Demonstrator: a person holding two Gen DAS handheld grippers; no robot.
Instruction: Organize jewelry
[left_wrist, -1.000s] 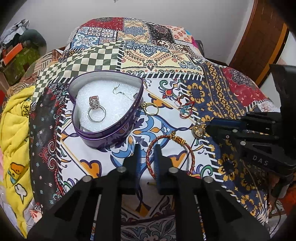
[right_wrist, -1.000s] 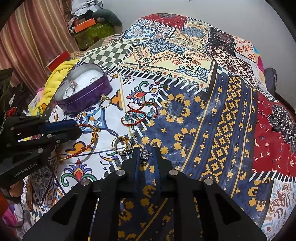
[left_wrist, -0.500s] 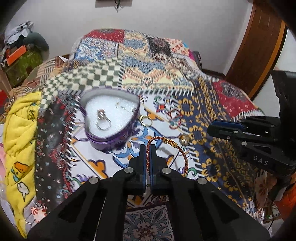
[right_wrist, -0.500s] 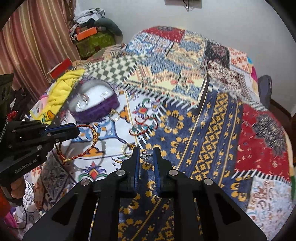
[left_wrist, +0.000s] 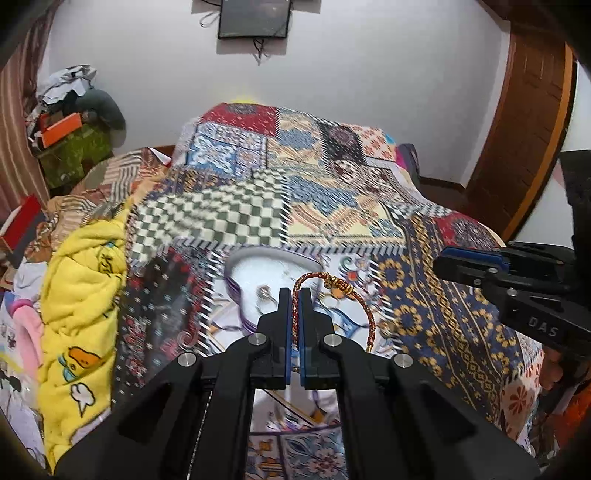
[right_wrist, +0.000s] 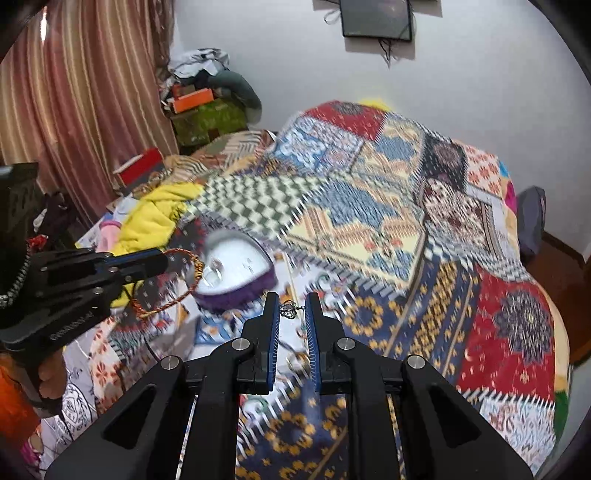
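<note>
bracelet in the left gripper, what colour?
Red and gold braided cord bracelet with gold beads, pinched in the left gripper; clearest in the left wrist view.

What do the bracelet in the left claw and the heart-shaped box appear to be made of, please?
The bracelet looks like braided red-and-gold cord with small gold metal beads: a woven texture shows. The heart-shaped box seems glossy purple tin, lined with white foam, though blur leaves this uncertain.

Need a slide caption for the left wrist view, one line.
Left gripper pinches a red-and-gold braided bracelet above the heart-shaped jewelry tin on a patchwork bedspread.
</note>
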